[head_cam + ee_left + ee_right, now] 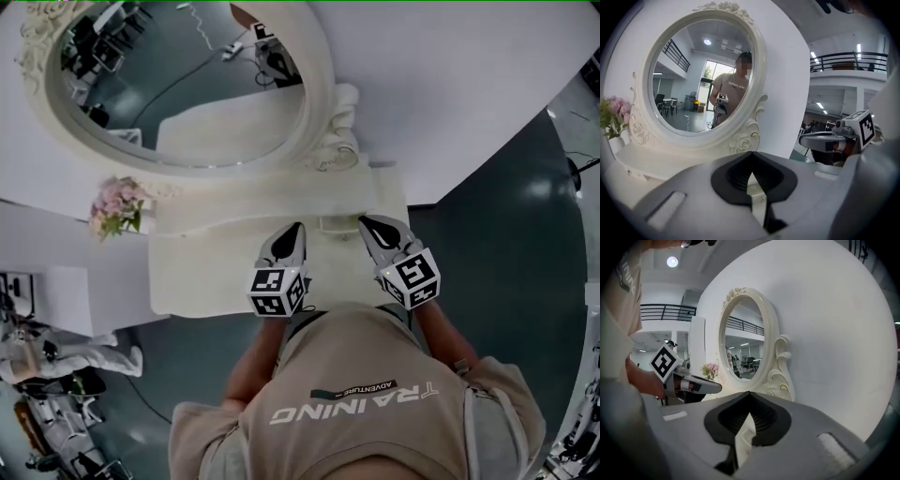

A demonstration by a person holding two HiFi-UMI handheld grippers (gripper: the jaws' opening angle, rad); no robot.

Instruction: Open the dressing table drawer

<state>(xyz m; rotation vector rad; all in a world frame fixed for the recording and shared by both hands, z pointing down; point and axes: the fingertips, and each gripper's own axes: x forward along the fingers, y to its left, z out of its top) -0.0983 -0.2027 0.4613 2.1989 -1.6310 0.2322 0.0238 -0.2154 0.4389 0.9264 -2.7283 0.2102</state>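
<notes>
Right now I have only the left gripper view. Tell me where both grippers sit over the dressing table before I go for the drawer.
Observer: In the head view the left gripper and the right gripper hang side by side, apart, above the dressing table top, both pointing toward the mirror.
Operator: Report the right jaws.
Observer: The right gripper view shows them shut, tips together, nothing between them.
Operator: Find me the drawer front.
Observer: I cannot make one out in any view. The head view looks down on the tabletop, and the person's torso covers its near edge.
</notes>
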